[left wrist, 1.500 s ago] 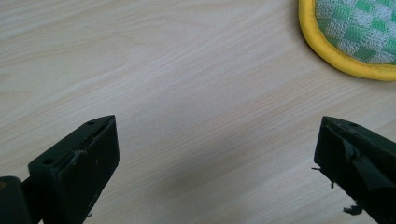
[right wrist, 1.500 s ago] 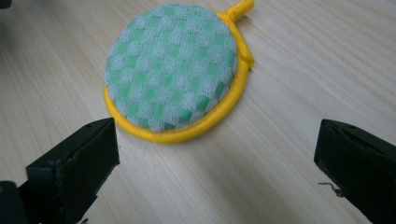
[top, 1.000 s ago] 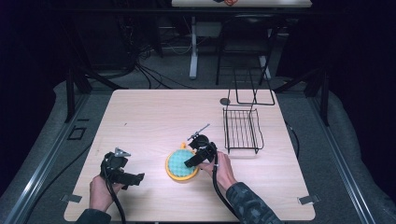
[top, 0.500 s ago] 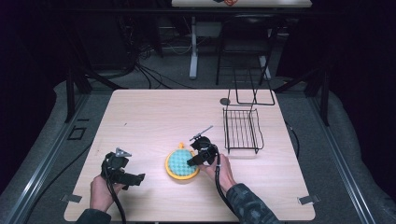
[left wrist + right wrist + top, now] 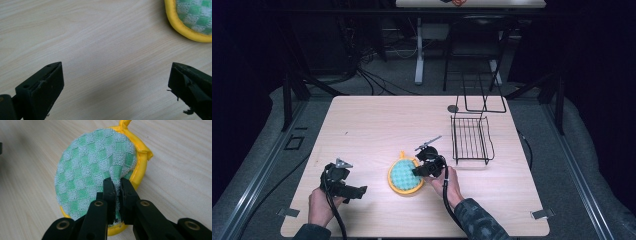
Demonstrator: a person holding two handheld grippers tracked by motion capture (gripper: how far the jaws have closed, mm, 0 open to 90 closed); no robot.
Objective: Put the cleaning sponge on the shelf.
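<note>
The round pot holder (image 5: pixel 92 175) near the front edge of the surface (image 5: pixel 372 125) has a check pattern of green and pale grey-white squares, with a yellow border and a yellow loop. The surface is light wood with a fine grain. The wire rack (image 5: pixel 472 140) toward the right edge is black. Both hand-held grippers are black: left (image 5: pixel 115 87), right (image 5: pixel 117 192).

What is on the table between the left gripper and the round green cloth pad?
Nothing: the high view shows bare wood between the left gripper and the pad, and the left gripper view shows the same bare table.
</note>
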